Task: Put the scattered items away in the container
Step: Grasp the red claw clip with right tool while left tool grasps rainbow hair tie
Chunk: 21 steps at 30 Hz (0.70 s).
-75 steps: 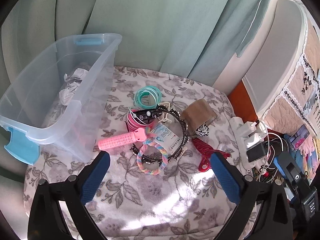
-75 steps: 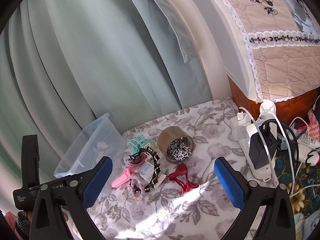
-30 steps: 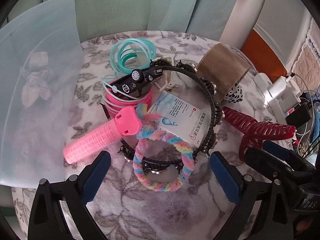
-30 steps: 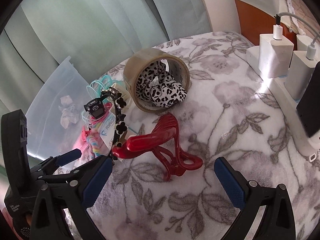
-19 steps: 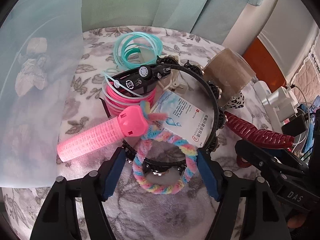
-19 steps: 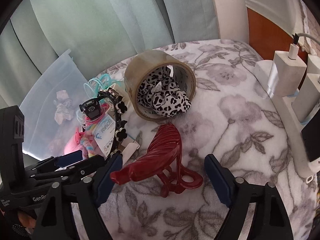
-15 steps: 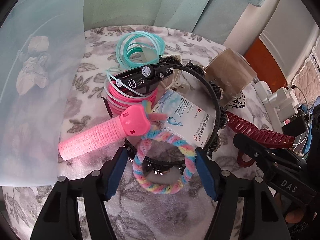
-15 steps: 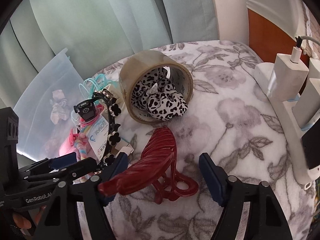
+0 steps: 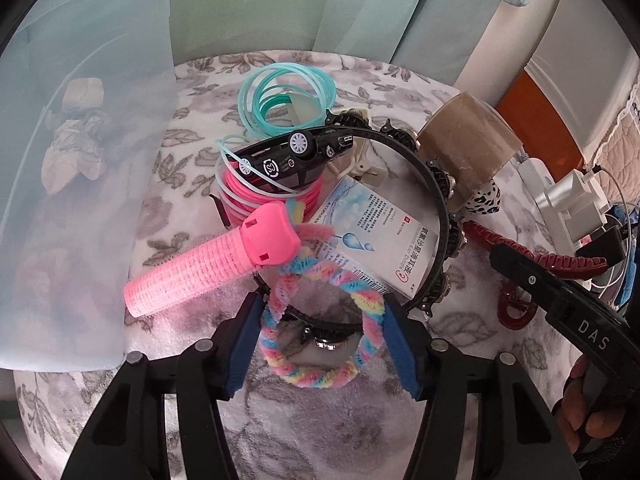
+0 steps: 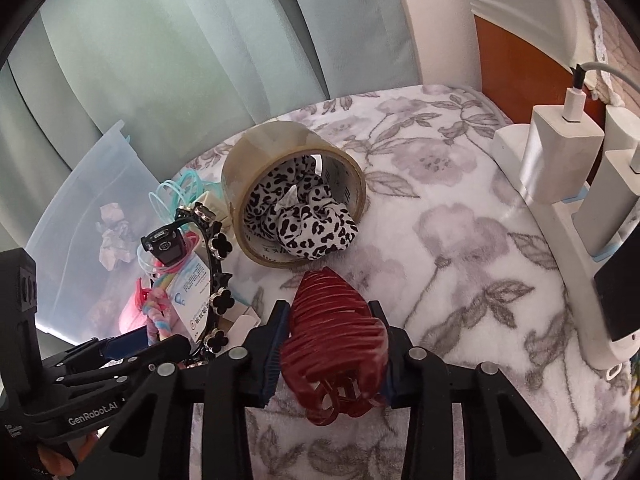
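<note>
You've got a floral blanket (image 10: 460, 216) under everything, teal curtains (image 10: 200, 60) behind, and white chargers (image 10: 560, 160) plugged into a power strip (image 10: 576, 292) off to the right.

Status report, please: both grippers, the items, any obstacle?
Left gripper closing around rainbow scrunchie, black headband running through it. Right gripper closed on red hair claw. Clear container near; pile tangled.

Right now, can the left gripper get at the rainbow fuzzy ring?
Probably yes. The left gripper has been closing, its jaws either side of the rainbow ring. But the black headband threads through the ring and may come along.
</note>
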Each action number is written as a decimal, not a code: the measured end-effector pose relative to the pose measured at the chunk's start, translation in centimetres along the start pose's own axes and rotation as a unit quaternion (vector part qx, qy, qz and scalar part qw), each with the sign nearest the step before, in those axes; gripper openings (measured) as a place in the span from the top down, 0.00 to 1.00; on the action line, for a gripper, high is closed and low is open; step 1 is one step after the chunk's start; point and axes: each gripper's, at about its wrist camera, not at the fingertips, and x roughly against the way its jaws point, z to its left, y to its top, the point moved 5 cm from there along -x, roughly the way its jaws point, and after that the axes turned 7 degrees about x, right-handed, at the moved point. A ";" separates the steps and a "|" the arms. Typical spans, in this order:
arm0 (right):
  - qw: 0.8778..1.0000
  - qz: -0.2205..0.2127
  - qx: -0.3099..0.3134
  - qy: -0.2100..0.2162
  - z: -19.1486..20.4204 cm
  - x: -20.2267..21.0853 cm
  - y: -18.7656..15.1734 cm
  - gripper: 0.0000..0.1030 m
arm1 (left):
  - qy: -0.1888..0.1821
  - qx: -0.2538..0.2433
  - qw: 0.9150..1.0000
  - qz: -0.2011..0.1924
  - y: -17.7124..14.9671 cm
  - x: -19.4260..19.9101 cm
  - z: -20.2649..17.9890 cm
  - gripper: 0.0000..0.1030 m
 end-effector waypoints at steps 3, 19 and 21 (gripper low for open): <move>1.000 -0.004 -0.011 0.004 -0.2 0.7 0.0 0.60 | 0.003 0.003 1.000 -0.001 -0.1 0.4 0.1 0.46; 0.997 -0.072 -0.006 -0.012 0.6 8.3 -0.4 0.63 | -0.037 -0.018 0.999 -0.034 -1.4 5.8 -2.7 0.52; 0.996 -0.083 -0.003 -0.014 1.2 9.5 -0.3 0.63 | -0.044 -0.023 0.998 -0.044 -1.3 6.9 -3.0 0.52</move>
